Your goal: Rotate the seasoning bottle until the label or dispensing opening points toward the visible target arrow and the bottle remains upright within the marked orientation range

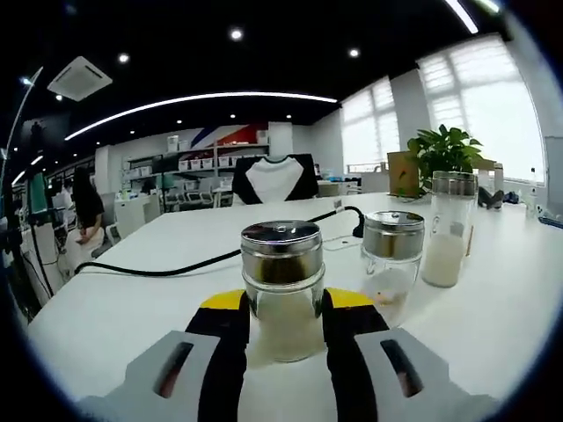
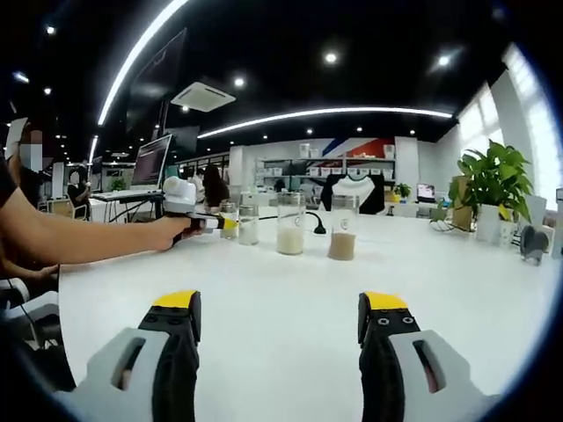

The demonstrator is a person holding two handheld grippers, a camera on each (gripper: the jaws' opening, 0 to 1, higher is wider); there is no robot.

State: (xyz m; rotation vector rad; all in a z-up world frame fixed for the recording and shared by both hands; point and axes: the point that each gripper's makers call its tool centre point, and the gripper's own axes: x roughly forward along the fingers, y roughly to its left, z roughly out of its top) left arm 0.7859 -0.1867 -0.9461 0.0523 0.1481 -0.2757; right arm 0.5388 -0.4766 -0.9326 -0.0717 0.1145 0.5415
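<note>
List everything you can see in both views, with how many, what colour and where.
seasoning bottle: one, clear glass with steel lid, pale powder inside, between the left jaws
shorter shaker: one, clear with steel lid, just right of it in the left gripper view
tall shaker: one, clear, white powder, further right
brown-powder jar: one, clear, at the right end of the row in the right gripper view
black cable: one, across the table
white table: one, under everything
potted plant: one, green, far right table edge
laptop: one, dark, back left
left hand-held gripper: black and yellow jaws, either side of the bottle
right hand-held gripper: jaws apart, over bare table
person's forearm: one, reaching in from the left
</note>
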